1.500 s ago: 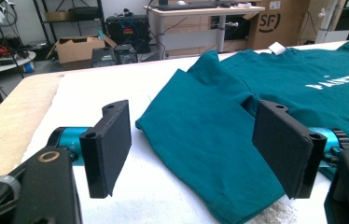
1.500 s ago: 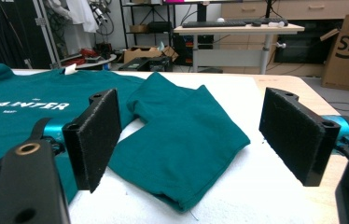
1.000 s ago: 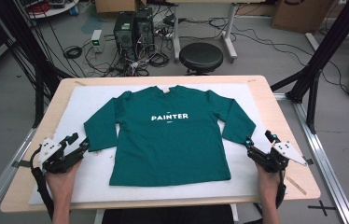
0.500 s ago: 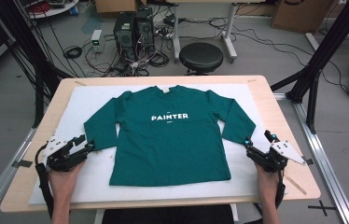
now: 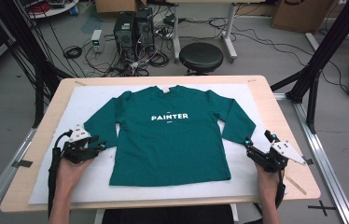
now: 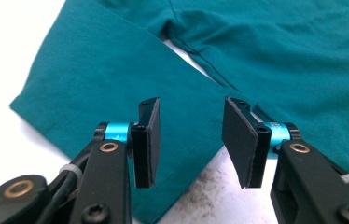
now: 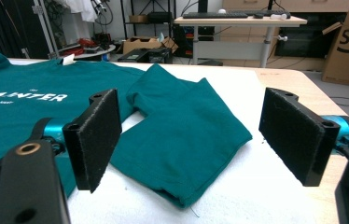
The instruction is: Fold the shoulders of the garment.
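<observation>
Since a second ago the left gripper (image 5: 99,145) moves right onto the sleeve cuff (image 6: 116,93) of the green sweatshirt (image 5: 172,140), lying flat mid-surface; its jaws have just been closing, half apart, empty. Right gripper (image 5: 252,151) hovers near the right sleeve, jaws wide, empty.

Beyond my desk's (image 5: 284,121) far edge: grey floor (image 5: 256,51), black stool (image 5: 201,57), computer towers (image 5: 133,29), tangled cables (image 5: 77,51).

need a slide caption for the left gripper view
Left tool, pads apart, poised over the cuff of the flat teal cotton long-sleeve shirt.
</observation>
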`<state>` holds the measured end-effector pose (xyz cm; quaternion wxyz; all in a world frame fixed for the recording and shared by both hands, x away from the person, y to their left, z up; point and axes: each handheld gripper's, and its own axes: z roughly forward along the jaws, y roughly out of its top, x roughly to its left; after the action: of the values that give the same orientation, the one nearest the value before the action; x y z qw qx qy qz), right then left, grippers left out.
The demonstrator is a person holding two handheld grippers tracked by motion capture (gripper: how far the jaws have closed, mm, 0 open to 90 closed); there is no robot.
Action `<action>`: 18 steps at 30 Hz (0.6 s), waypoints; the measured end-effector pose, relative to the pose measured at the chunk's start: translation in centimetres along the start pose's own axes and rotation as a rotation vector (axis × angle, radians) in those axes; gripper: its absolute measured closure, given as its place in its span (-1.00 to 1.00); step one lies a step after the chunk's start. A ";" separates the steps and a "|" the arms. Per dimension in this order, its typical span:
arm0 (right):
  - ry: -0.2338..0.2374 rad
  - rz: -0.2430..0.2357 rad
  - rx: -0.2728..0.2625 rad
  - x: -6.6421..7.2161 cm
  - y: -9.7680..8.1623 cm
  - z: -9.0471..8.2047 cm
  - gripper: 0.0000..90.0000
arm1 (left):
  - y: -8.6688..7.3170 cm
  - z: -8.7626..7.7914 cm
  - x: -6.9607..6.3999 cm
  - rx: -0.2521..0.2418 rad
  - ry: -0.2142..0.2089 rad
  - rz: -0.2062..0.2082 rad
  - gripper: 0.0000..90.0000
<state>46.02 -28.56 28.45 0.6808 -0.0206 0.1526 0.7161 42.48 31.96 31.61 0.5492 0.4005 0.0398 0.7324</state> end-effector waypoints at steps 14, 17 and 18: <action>-0.001 -0.003 0.008 0.0 0.0 0.1 -0.53 | -0.8 0.9 0.1 0.028 -0.001 -0.017 0.36; -0.002 -0.005 0.007 0.0 0.0 0.1 -0.53 | -0.8 0.9 -0.5 0.032 0.011 0.018 0.53; -0.003 -0.005 0.007 0.0 0.0 0.1 -0.53 | -0.7 0.9 -0.7 0.029 0.015 0.021 0.62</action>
<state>46.00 -28.49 28.52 0.6829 -0.0177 0.1540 0.7139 43.68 31.35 31.50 0.5353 0.4032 0.0503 0.7405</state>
